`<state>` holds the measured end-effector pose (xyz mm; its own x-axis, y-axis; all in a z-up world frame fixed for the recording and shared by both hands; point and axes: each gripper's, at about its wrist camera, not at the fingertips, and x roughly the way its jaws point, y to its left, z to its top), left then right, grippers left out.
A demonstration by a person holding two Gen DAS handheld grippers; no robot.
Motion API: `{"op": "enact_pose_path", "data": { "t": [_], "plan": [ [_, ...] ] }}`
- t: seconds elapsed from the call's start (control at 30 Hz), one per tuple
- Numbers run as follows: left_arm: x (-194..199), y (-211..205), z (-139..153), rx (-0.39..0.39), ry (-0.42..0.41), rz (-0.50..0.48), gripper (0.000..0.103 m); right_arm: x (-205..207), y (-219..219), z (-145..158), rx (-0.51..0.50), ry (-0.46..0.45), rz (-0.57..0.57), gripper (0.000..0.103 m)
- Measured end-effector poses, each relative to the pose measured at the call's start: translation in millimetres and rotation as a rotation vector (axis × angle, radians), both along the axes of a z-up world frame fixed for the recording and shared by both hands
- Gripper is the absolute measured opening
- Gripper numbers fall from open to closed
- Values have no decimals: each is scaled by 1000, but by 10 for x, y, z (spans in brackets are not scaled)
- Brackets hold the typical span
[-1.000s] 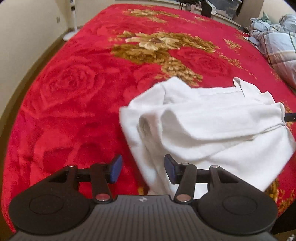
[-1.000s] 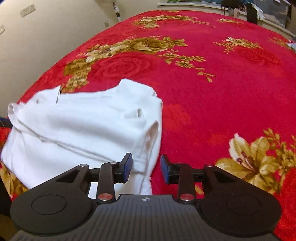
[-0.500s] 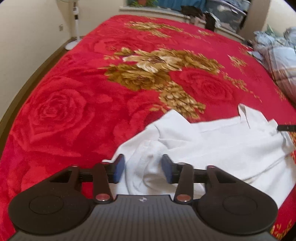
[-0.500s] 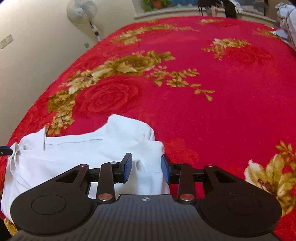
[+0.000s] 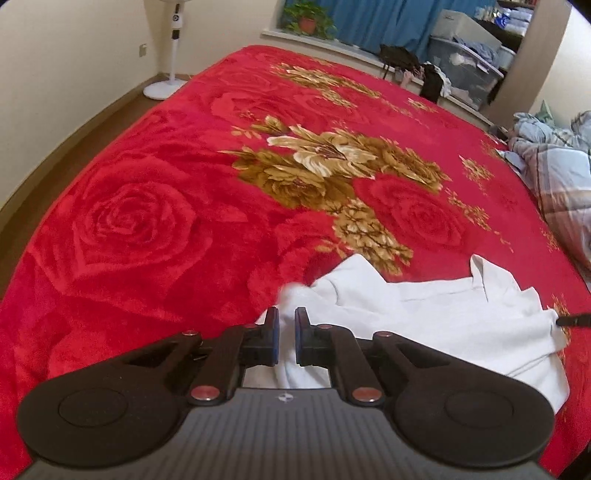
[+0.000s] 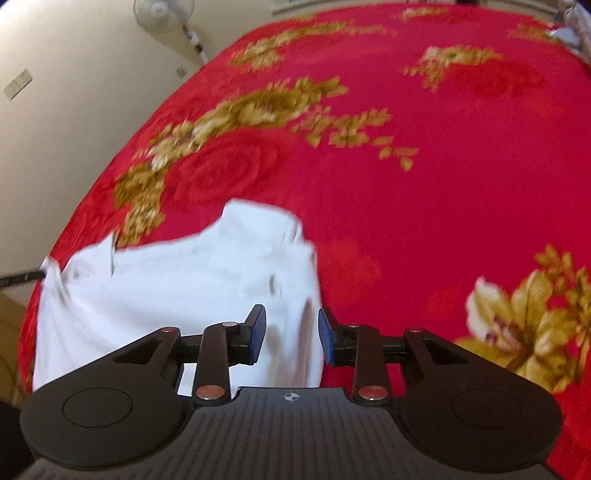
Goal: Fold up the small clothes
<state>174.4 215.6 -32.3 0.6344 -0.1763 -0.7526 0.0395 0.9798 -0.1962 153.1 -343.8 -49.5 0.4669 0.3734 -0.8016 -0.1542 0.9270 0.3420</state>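
A small white garment (image 5: 424,317) lies crumpled on the red rose-patterned blanket (image 5: 147,229). In the left wrist view its left end bunches up between the pads of my left gripper (image 5: 286,326), whose jaws are closing to a narrow gap on the fabric. In the right wrist view the same garment (image 6: 177,284) spreads to the left, and its right edge lies under and between the fingers of my right gripper (image 6: 291,326). Those jaws are opening, and the pads stand apart from the cloth. A dark fingertip (image 6: 22,277) touches the garment's far left corner.
The blanket (image 6: 443,184) covers a wide bed. A plaid quilt (image 5: 554,173) is heaped at the bed's right side. A standing fan (image 5: 173,55) is on the floor by the left wall. Storage boxes (image 5: 465,70) and a potted plant (image 5: 306,18) line the far window side.
Both views have drawn back, so the garment sits lower and smaller. My left jaws have narrowed from wide apart to a slim gap on the cloth. The right jaws stay about as wide.
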Motion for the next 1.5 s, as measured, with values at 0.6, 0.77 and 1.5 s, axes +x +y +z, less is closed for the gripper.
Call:
{"op": "enact_pose_path", "data": {
  "t": [0.6,0.77,1.5],
  "plan": [
    [16,-149,-27,165,-54,6,0,173,-101,85,270,-114,-122,5],
    [128,75,-78,-7,47,66,7,275,-294,-61,374,-107,-385,10],
    [153,-400,-291,245,-9,-197,23,245,57,-156,-133,-51,49,30]
  ]
}}
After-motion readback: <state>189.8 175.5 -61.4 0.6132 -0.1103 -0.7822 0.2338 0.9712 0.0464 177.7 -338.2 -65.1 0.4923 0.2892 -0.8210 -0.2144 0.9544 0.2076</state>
